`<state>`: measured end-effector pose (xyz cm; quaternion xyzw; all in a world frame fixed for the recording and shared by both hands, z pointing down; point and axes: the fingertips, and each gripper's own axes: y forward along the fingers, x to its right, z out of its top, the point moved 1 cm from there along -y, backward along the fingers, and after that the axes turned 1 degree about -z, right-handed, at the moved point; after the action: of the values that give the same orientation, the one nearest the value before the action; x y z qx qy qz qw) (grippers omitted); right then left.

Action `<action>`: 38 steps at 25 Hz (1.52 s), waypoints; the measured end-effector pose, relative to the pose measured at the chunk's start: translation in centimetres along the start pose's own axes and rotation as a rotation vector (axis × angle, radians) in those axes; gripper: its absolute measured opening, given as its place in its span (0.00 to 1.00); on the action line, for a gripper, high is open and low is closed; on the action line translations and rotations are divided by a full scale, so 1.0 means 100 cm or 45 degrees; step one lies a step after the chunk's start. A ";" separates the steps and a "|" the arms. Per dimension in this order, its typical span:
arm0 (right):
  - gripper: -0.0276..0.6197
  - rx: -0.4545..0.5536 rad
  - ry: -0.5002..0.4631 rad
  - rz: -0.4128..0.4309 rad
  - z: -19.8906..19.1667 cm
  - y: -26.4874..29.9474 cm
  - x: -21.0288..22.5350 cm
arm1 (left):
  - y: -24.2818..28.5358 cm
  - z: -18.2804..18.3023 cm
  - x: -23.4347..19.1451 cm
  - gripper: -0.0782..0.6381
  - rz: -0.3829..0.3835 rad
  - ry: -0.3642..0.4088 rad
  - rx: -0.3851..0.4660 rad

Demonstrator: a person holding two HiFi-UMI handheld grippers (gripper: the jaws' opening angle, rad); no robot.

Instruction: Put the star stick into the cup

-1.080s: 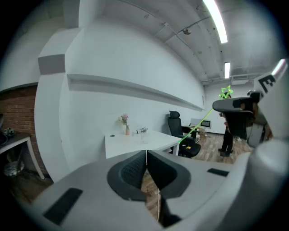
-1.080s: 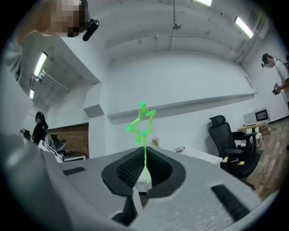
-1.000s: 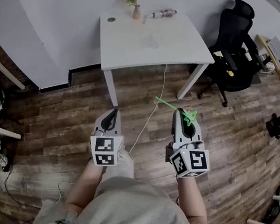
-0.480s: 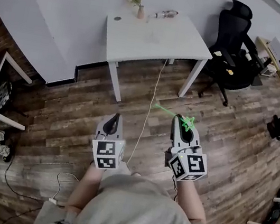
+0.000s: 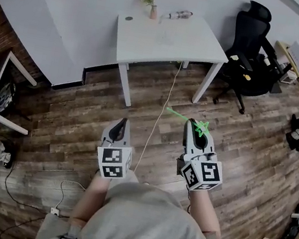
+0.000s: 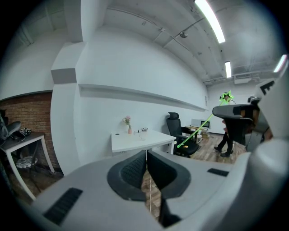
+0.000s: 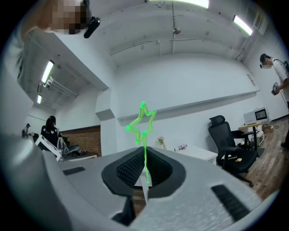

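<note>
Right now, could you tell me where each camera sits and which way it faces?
Head view: on the person's head, looking steeply down at the floor; shows forearms, left gripper, right gripper holding the star stick.
Left gripper view: on the left gripper, facing along its shut jaws toward the white table.
Right gripper view: on the right gripper, facing along jaws clamped on the star stick.
Shared: all show table and black office chair.

Cup [image 5: 165, 35] on table [image 5: 145, 44] barely discernible
</note>
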<state>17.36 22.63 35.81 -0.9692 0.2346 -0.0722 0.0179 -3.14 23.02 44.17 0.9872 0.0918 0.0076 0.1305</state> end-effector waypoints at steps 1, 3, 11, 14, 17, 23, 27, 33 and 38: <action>0.06 0.002 -0.003 0.010 0.001 -0.001 -0.002 | -0.001 -0.001 0.000 0.12 0.002 0.000 0.000; 0.06 0.003 -0.006 0.021 0.001 -0.001 -0.004 | -0.004 -0.002 0.001 0.12 0.004 -0.001 0.001; 0.06 -0.008 -0.003 0.015 -0.003 0.001 0.000 | 0.003 0.000 0.005 0.12 -0.010 0.005 0.003; 0.06 -0.013 0.006 0.002 -0.005 0.006 0.004 | 0.009 0.000 0.005 0.12 -0.021 0.006 0.001; 0.06 -0.014 0.016 -0.015 -0.009 0.012 0.011 | 0.018 0.000 0.005 0.12 -0.031 0.001 -0.004; 0.06 -0.028 0.019 -0.042 -0.017 0.036 0.023 | 0.045 0.003 -0.001 0.12 -0.053 0.000 -0.011; 0.06 -0.033 0.019 -0.053 -0.021 0.062 0.030 | 0.071 0.009 -0.010 0.12 -0.067 0.000 -0.010; 0.06 -0.040 0.011 -0.065 -0.025 0.114 0.043 | 0.120 0.021 -0.032 0.12 -0.080 -0.005 -0.005; 0.06 -0.053 0.004 -0.075 -0.025 0.159 0.052 | 0.162 0.034 -0.049 0.12 -0.095 -0.013 -0.009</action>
<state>14.40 6.08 37.90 -0.9758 0.2073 -0.0695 -0.0048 -4.94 5.87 45.13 0.9826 0.1279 -0.0021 0.1347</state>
